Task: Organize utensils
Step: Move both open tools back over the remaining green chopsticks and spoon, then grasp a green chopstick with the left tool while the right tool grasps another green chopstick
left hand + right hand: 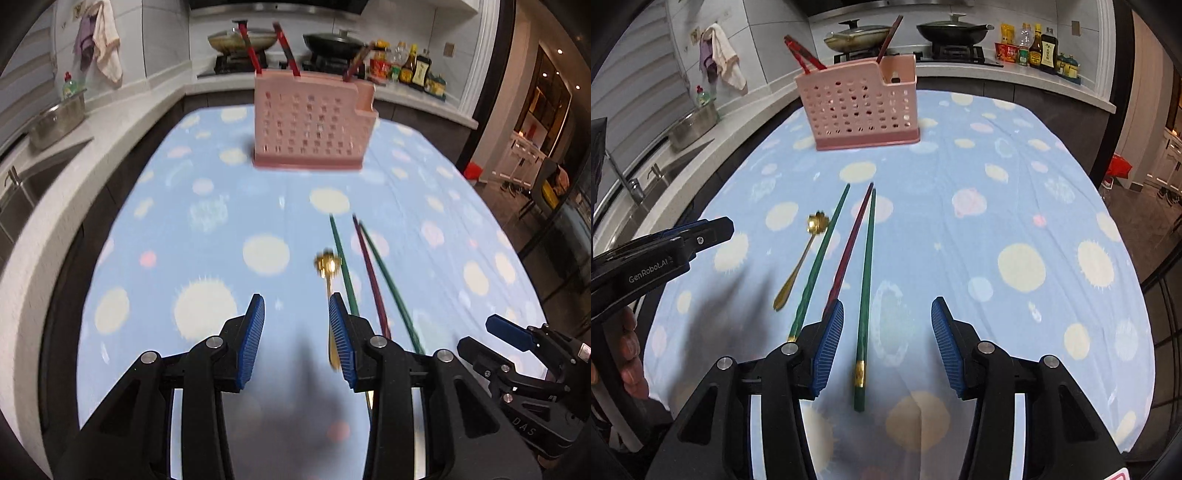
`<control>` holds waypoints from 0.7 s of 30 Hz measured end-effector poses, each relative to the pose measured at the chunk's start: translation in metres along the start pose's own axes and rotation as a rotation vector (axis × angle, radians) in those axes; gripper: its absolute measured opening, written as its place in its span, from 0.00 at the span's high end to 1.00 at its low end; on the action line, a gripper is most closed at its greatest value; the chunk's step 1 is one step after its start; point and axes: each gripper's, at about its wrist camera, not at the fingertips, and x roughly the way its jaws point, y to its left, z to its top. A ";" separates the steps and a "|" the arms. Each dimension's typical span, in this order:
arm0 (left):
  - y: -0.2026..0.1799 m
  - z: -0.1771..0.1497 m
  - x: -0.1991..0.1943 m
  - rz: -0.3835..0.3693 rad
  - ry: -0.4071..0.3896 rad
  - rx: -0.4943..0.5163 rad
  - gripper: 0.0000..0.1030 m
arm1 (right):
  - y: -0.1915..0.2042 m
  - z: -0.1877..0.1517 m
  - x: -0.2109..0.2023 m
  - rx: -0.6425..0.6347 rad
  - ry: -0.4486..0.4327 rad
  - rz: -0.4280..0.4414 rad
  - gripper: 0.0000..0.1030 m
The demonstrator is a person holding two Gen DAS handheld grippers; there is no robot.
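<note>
A pink perforated utensil holder [312, 125] [862, 107] stands at the far end of the table, with red chopsticks [249, 48] and a dark utensil sticking out. On the blue dotted cloth lie a gold spoon [801, 258] [327, 273], two green chopsticks [820, 258] [866, 280] and a dark red chopstick [851, 240]. My left gripper [297, 302] is open above the cloth, just left of the spoon. My right gripper [888, 306] is open, its fingers straddling the right green chopstick. Each gripper shows in the other's view, the right in the left wrist view [517, 339] and the left in the right wrist view [683, 240].
A white counter wraps around the table, with a sink [639, 184] and a steel pot [692, 125] on the left. A stove with two pans [905, 33] and sauce bottles [1038, 48] stand behind the holder. The room opens to the right.
</note>
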 end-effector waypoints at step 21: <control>-0.031 -0.060 0.019 -0.093 0.157 0.049 0.66 | 0.010 -0.030 0.027 -0.024 0.114 0.042 0.85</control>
